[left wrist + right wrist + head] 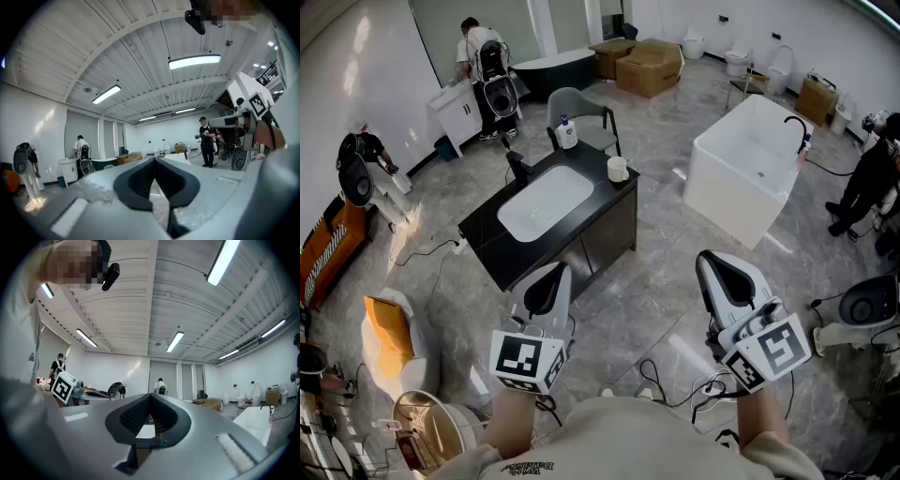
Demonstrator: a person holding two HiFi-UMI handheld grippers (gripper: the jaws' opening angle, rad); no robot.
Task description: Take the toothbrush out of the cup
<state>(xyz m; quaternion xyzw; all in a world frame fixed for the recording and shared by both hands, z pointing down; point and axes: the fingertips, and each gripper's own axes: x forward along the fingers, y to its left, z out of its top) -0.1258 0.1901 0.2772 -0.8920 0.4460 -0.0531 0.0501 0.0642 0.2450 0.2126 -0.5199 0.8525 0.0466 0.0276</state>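
A white cup stands on the right corner of the black vanity, beside its white sink. The cup is too small in the head view to show a toothbrush. Both grippers are held level, low and close to the person's body, well short of the vanity. My left gripper has its jaw tips together and nothing between them. My right gripper is also shut and empty. Neither gripper view shows the cup.
A bottle and a black faucet stand on the vanity, with a grey chair behind it. A white bathtub is to the right. Cables lie on the floor by my feet. People stand at the room's edges.
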